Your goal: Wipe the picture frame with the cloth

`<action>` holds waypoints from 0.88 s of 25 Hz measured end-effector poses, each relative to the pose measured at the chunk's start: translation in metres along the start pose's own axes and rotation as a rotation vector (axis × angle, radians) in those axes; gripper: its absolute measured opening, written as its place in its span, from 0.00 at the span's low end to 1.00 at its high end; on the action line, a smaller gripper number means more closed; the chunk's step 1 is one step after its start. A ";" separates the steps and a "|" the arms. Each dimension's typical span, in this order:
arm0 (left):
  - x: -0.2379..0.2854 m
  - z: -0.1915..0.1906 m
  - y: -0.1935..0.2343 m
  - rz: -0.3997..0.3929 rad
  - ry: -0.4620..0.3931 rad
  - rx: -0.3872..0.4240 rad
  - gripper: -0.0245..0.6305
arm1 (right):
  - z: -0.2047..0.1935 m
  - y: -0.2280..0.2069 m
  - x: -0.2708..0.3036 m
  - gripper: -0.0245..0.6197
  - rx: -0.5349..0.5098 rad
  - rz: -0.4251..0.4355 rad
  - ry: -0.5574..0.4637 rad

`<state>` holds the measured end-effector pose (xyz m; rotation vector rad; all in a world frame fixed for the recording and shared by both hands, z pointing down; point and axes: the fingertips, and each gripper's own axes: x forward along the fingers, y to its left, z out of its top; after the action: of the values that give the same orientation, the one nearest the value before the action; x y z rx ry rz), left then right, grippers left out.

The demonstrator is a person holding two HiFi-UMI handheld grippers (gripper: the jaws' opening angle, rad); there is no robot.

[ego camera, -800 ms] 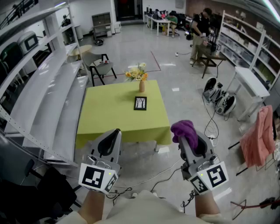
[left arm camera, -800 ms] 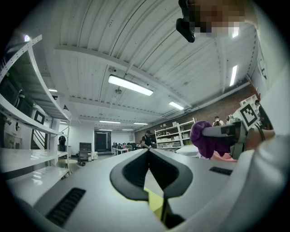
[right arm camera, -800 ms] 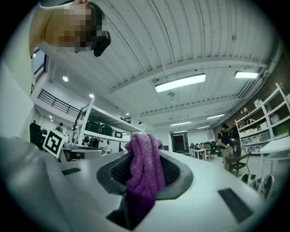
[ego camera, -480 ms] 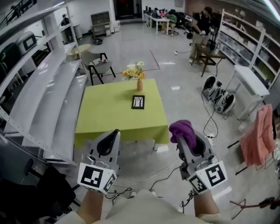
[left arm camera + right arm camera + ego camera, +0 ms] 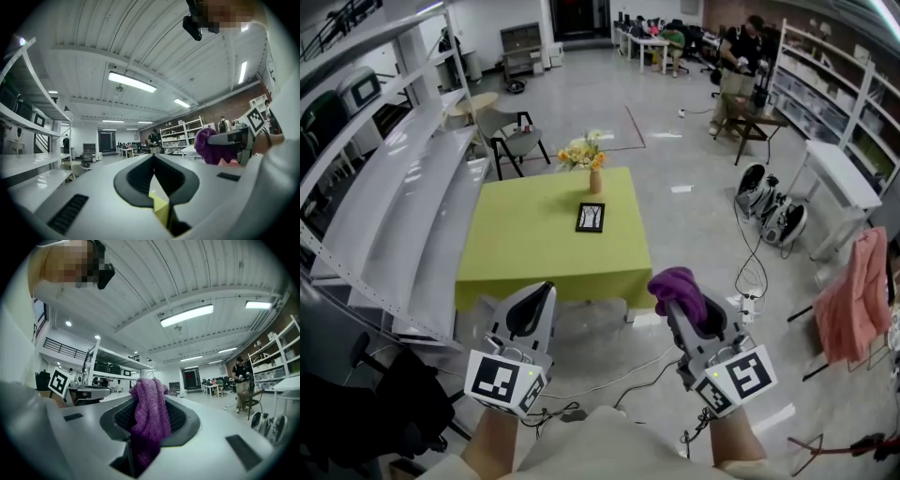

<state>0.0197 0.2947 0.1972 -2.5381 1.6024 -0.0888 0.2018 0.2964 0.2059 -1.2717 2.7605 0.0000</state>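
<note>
- Leftmost, grey shelving [image 5: 394,206] runs along the room's left side, close beside the table [image 5: 525,253].
- Left gripper [image 5: 536,302]: held low in the near foreground, off the table's near edge and clear of it. Its own view shows the jaws [image 5: 153,161] pressed together with nothing between them.
- Table: covered in a yellow-green cloth, standing on a pale polished floor with cables [image 5: 619,380] trailing across it near the person.
- Picture frame [image 5: 592,217]: small, dark-edged, lying on the table's far half, right of centre. It is well apart from both grippers and touched by neither.
- Vase of flowers [image 5: 589,161]: upright at the table's far edge, just behind the frame; a chair [image 5: 517,141] stands beyond the table's far left corner.
- Right gripper [image 5: 686,305]: held off the table's near right corner. Its view shows the jaws [image 5: 140,427] clamped on the purple cloth [image 5: 150,404].
- Purple cloth [image 5: 677,284]: bunched above the fingertips and hanging down between the two pads; it is also visible from the left gripper view [image 5: 211,145].
- Far right: white shelving [image 5: 844,94], a person [image 5: 741,66] standing by a stool, and a pink garment [image 5: 853,300] hanging.
</note>
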 end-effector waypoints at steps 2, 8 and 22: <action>0.001 -0.002 -0.007 0.010 0.010 -0.001 0.05 | -0.006 0.000 -0.004 0.20 0.003 0.026 0.019; 0.004 -0.003 -0.019 0.028 0.012 0.005 0.05 | -0.014 -0.008 -0.008 0.20 0.012 0.060 0.033; 0.033 -0.035 0.010 0.037 0.012 -0.003 0.05 | -0.047 -0.028 0.037 0.20 0.006 0.061 0.059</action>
<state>0.0207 0.2573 0.2297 -2.5132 1.6547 -0.0984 0.1951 0.2480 0.2501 -1.2044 2.8456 -0.0418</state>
